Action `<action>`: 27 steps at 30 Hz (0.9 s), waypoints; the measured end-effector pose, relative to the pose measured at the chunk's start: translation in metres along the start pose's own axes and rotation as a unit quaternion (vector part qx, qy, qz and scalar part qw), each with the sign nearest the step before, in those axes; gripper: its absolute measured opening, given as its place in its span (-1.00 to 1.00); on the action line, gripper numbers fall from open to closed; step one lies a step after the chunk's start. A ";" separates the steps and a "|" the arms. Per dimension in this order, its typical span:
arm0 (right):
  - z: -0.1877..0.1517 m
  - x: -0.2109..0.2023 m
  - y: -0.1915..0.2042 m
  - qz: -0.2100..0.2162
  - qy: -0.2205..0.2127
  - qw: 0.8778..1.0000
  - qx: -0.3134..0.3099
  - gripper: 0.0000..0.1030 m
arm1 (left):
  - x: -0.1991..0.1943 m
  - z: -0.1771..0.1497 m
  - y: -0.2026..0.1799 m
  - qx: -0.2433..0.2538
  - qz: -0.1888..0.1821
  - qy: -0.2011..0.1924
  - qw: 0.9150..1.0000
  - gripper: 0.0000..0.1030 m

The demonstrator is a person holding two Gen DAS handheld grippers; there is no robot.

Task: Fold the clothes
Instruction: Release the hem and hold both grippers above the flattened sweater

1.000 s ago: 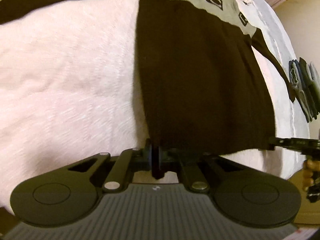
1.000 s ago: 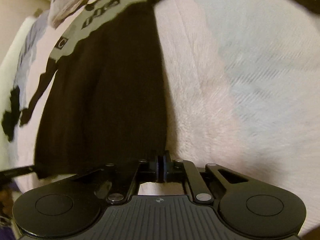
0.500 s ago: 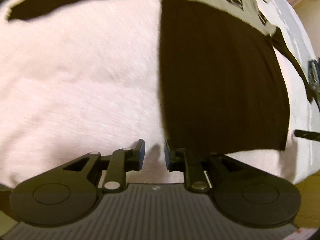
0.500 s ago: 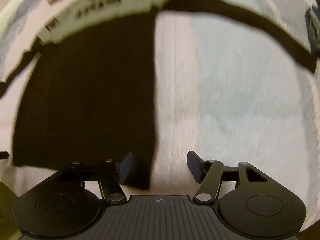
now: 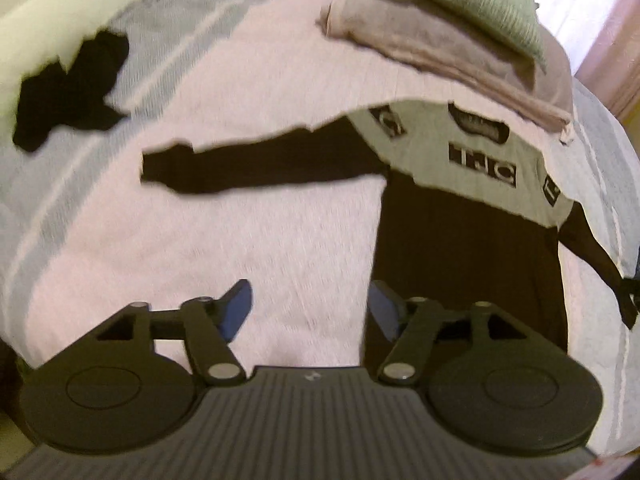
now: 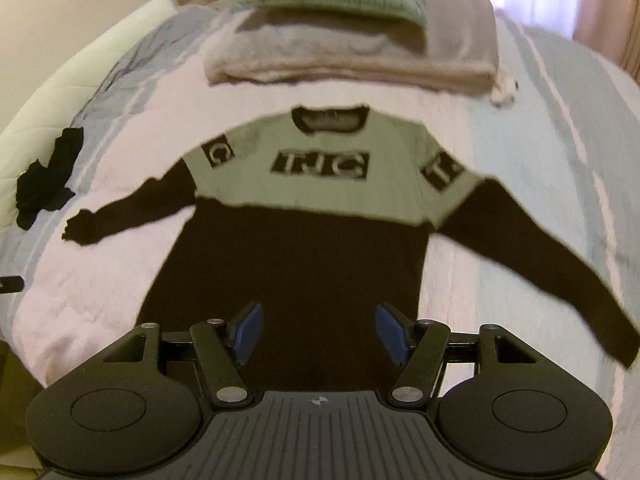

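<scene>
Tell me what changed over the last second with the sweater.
Both tools let go of the sweater hem and pulled back: the left tool and right tool now stand open above it. The sweater stays spread flat on the bed, sleeves out.

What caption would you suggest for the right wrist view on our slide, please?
Open right gripper above the hem of a black-and-grey sweater spread flat, sleeves out, on a bed.
</scene>
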State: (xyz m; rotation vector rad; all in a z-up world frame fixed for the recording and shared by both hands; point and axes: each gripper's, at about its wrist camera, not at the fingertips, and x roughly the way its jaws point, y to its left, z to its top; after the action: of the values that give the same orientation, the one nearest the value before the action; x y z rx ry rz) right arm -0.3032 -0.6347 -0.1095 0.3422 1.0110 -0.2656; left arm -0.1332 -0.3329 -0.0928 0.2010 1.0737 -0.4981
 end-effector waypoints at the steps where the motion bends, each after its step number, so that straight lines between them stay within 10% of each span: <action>1: 0.004 0.000 0.007 -0.002 -0.005 1.000 0.000 0.18 | -0.004 0.003 0.002 0.006 0.002 -0.006 1.000 0.37; 18: 0.014 -0.036 0.106 -0.138 -0.038 0.979 0.146 0.21 | 0.000 0.083 0.013 0.180 -0.106 -0.034 0.977 0.82; 27: 0.019 -0.036 0.127 -0.158 0.002 0.980 0.118 0.30 | 0.001 0.084 0.001 0.193 -0.122 -0.040 0.973 0.86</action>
State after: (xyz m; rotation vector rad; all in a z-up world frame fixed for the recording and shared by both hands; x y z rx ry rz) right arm -0.2597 -0.5237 -0.0500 0.3958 1.0385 -0.6757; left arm -0.0662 -0.3651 -0.0547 0.3901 0.9193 -0.9301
